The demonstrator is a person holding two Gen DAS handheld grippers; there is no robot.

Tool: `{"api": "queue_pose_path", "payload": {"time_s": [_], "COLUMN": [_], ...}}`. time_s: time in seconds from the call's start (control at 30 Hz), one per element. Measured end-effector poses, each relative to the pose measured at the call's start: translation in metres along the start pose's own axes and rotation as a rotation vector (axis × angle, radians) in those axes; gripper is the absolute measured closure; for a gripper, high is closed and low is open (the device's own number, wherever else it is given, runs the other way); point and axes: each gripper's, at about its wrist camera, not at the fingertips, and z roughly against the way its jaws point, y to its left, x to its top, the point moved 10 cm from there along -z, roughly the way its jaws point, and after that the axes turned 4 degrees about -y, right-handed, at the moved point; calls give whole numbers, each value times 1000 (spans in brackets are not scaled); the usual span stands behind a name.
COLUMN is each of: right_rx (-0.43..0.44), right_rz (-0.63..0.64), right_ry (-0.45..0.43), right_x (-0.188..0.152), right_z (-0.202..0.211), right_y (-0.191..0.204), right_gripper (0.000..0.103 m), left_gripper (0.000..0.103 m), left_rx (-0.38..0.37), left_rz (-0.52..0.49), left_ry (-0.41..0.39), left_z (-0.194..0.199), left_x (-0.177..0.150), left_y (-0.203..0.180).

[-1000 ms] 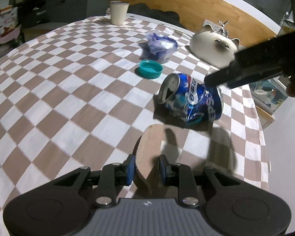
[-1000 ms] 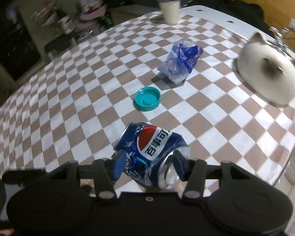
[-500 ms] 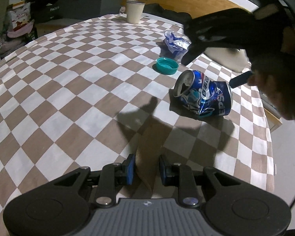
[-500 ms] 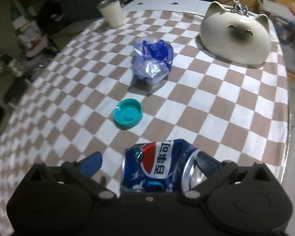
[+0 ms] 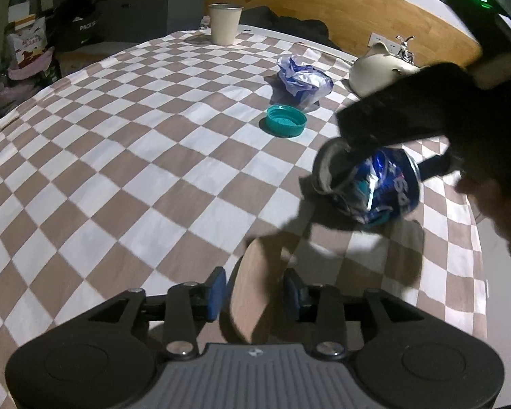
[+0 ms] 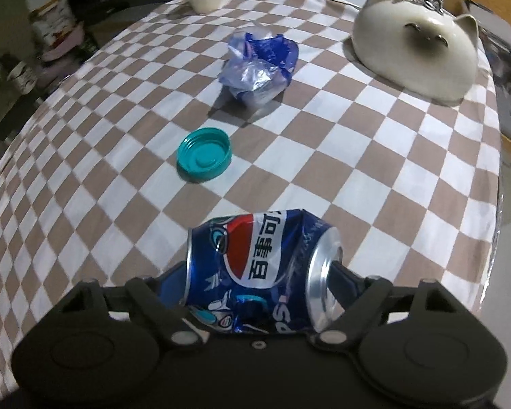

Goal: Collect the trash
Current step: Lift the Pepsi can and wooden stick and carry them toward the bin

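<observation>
A crushed blue soda can (image 6: 262, 255) lies on its side on the checkered tablecloth (image 6: 340, 156). My right gripper (image 6: 259, 279) straddles it end to end, jaws closing, a finger against each end. In the left wrist view the can (image 5: 381, 191) shows under the right gripper (image 5: 388, 163) and a hand. A teal lid (image 6: 204, 158) and a crumpled blue wrapper (image 6: 259, 68) lie farther back. My left gripper (image 5: 255, 289) has its jaws opening around a thin wooden piece (image 5: 259, 259), with small gaps at the pads.
A pale cup (image 5: 225, 24) stands at the table's far edge. A cream cat-shaped ceramic piece (image 6: 415, 47) sits at the back right. The table's edge runs close by on the right. Boxes and bags crowd the floor beyond the far left.
The right gripper let go of the can, turned, and came down around its two ends. The left jaws, earlier tight on the wooden piece, have parted from it.
</observation>
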Motion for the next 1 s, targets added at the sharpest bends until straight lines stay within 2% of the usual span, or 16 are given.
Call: {"api": "queue_pose_path", "payload": {"time_s": [0.1,0.13,0.37,0.6,1.0], "right_rx": [22,27,56,66,76], "right_rz": [23,30,62,64,45], "right_ry": [-9,-13,-42,-83,-179], "right_x": [-6,-9,-32,-51,-64], "right_z": [9,13,32,56,109], "right_y": [-3,-5,-18,-29,-44], "right_gripper": [20,20,21,22,22], "left_gripper": [66,75,76,76,76], "left_rx": [-7,-2,2,13,29], "left_rz": [-25,-34,12,84,54], "left_ry": [5,8,26,-1,-73], "left_z": [-4,-4,1,27,72], "left_x": [2,3,1,2,26], "left_y": [-3,-3,2,1,-13]}}
